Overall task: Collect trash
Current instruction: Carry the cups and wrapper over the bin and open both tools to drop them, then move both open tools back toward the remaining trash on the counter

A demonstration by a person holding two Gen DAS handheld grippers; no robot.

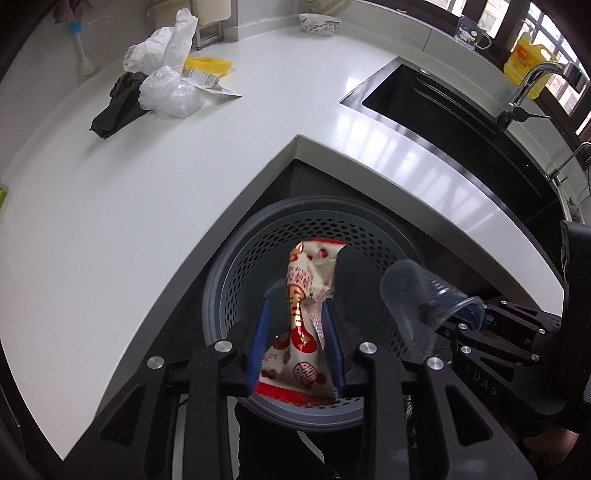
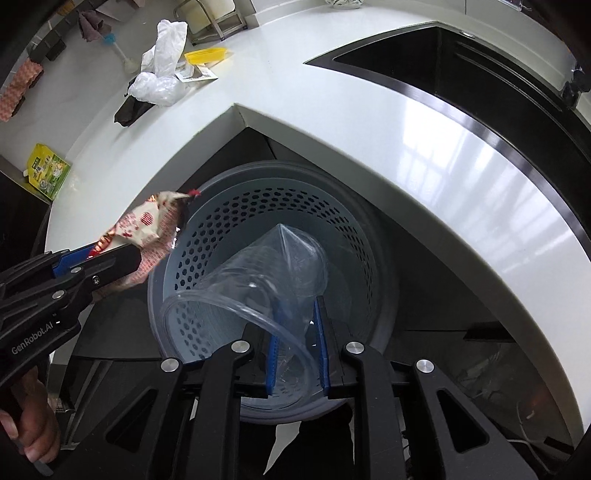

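1. Red-and-white snack wrapper (image 1: 303, 325): crumpled, printed with round red emblems, top edge torn and curled. It hangs over the mouth of the grey perforated bin (image 1: 258, 258), clamped at mid-length between the blue pads (image 1: 258, 339) of the left gripper (image 1: 295, 314).
2. Left gripper: fingers narrowed onto the wrapper, pointing down and forward into the bin. The right wrist view shows it entering from the left (image 2: 110, 254), with a bare hand (image 2: 33, 432) on its grip.
3. Clear plastic cup (image 2: 251, 288): transparent, lying on its side with its rim towards the camera and its base out over the bin (image 2: 351, 236). Its wall is pinched between the blue pads (image 2: 323, 339) of the right gripper (image 2: 297, 314), fingers nearly together.
4. In the left wrist view the cup (image 1: 417, 295) and right gripper (image 1: 476, 314) sit at the right, just beside the wrapper, over the bin's right rim.
5. Bin: round, on the floor, tucked into the inner corner of the white L-shaped counter (image 1: 147, 206).
6. Far left on the counter: white plastic bags (image 1: 166, 48), a dark rag (image 1: 118, 107), a yellow tray (image 1: 208, 64).
7. Left wrist view only: bowl (image 1: 319, 23), tap (image 1: 532, 85), yellow bottle (image 1: 528, 62) beyond the dark sink (image 1: 424, 107).
8. Right wrist view only: a green-yellow packet (image 2: 48, 173) at the counter's left end.
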